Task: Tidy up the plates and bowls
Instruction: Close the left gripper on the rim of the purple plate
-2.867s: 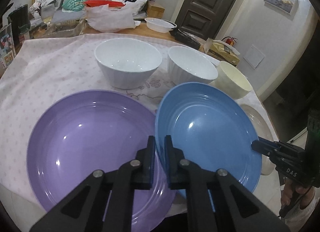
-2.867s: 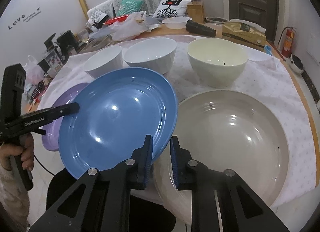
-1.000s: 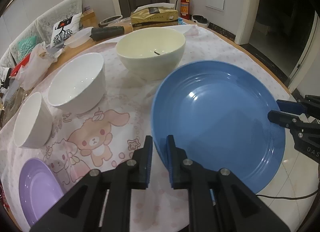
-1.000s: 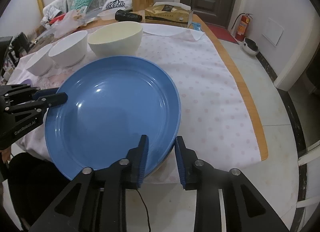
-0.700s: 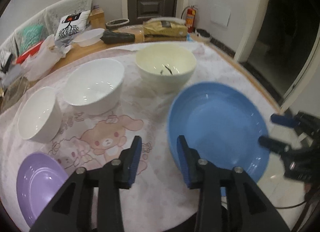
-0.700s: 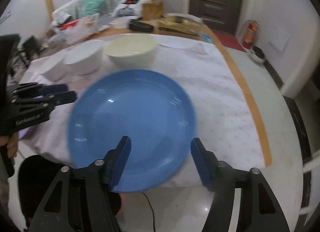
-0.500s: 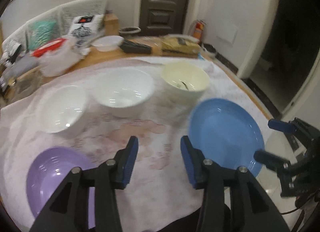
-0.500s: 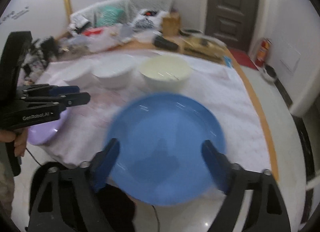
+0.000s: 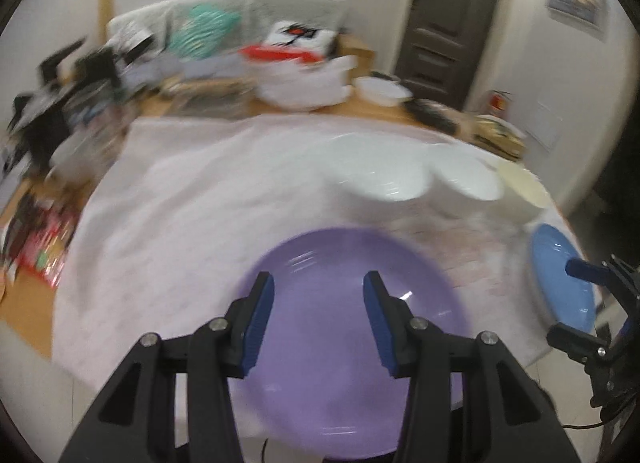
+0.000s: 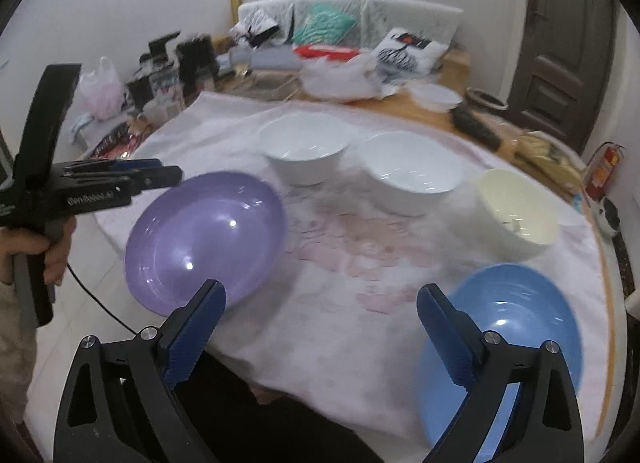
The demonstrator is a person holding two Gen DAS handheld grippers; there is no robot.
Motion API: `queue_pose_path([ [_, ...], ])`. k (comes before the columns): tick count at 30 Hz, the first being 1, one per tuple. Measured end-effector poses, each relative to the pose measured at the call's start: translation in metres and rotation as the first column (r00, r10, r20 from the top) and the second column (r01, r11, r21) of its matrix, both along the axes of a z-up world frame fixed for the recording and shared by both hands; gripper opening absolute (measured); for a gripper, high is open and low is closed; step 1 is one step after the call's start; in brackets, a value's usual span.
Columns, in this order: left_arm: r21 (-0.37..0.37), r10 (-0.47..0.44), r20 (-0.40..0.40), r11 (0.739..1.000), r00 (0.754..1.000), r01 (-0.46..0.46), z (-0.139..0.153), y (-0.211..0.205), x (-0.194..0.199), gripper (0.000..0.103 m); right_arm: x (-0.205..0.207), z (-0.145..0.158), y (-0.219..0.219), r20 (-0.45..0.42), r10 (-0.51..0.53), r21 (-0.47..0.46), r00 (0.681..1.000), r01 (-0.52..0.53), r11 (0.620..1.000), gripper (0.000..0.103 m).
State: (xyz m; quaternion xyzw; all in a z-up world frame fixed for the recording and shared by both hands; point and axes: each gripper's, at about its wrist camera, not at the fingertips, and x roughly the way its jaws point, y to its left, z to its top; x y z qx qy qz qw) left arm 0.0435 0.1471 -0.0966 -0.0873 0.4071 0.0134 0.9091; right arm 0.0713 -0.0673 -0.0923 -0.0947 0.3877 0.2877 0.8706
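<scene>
A purple plate [image 9: 340,311] [image 10: 206,239] lies at the table's near left edge. My left gripper [image 9: 318,311] is open and empty, hovering over it; it also shows in the right wrist view [image 10: 120,179]. A blue plate [image 10: 508,327] [image 9: 560,283] lies at the near right edge. My right gripper [image 10: 320,327] is wide open and empty above the front edge between the two plates. Two white bowls [image 10: 304,151] [image 10: 410,171] and a cream bowl [image 10: 518,207] stand in a row behind.
The table wears a white dotted cloth [image 10: 360,255] with a pink bear print. Clutter, bags and a small white dish [image 10: 436,97] line the far wooden edge. A sofa with cushions [image 10: 332,27] and a dark door [image 10: 560,31] stand behind.
Both grippers let go of the blue plate, which now rests at the table's right edge. Both opened and drew back; the left swung left over the purple plate.
</scene>
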Motion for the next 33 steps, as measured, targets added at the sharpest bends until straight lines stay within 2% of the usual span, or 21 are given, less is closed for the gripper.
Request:
queue_pose_path([
  [3, -0.03, 0.042, -0.031, 0.999, 0.999, -0.043, -0.016, 0.026, -0.006, 0.043, 0.006, -0.018, 0.024, -0.087, 0.052, -0.002, 0.995, -0.052, 0.999, 0.092],
  [5, -0.062, 0.057, -0.046, 0.996, 0.997, -0.06, -0.028, 0.037, -0.008, 0.043, 0.012, -0.031, 0.034, -0.144, 0.069, 0.008, 0.987, -0.069, 0.998, 0.085],
  [7, -0.08, 0.067, -0.06, 0.994, 0.996, -0.072, -0.038, 0.04, -0.007, 0.042, 0.017, -0.043, 0.044, -0.201, 0.073, 0.012, 0.977, -0.072, 0.997, 0.072],
  [9, -0.087, 0.07, -0.068, 0.993, 0.995, -0.075, -0.048, 0.042, -0.006, 0.042, 0.023, -0.053, 0.052, -0.237, 0.072, 0.01, 0.969, -0.072, 0.997, 0.067],
  [12, -0.084, 0.064, -0.073, 0.994, 0.995, -0.07, -0.055, 0.039, -0.004, 0.035, 0.028, -0.062, 0.057, -0.272, 0.073, 0.004, 0.96, -0.074, 0.997, 0.055],
  [17, -0.083, 0.063, -0.089, 0.994, 0.994, -0.071, -0.064, 0.04, -0.003, 0.015, 0.033, -0.067, 0.062, -0.29, 0.08, 0.002, 0.954, -0.083, 0.997, 0.037],
  [19, -0.078, 0.066, -0.09, 0.994, 0.994, -0.073, -0.065, 0.038, 0.0, 0.012, 0.034, -0.066, 0.061, -0.302, 0.083, 0.02, 0.95, -0.081, 0.997, 0.025],
  [21, -0.068, 0.069, -0.088, 0.995, 0.994, -0.075, -0.065, 0.037, 0.001, 0.01, 0.037, -0.065, 0.061, -0.306, 0.08, 0.028, 0.949, -0.075, 0.997, 0.019],
  [25, -0.086, 0.067, -0.088, 0.993, 0.994, -0.074, -0.065, 0.04, 0.001, 0.008, 0.038, -0.065, 0.065, -0.303, 0.077, 0.024, 0.95, -0.073, 0.997, 0.018],
  [33, -0.067, 0.054, -0.068, 0.996, 0.996, -0.059, -0.057, 0.033, 0.0, 0.009, 0.035, -0.06, 0.062, -0.283, 0.067, 0.005, 0.957, -0.068, 0.998, 0.018],
])
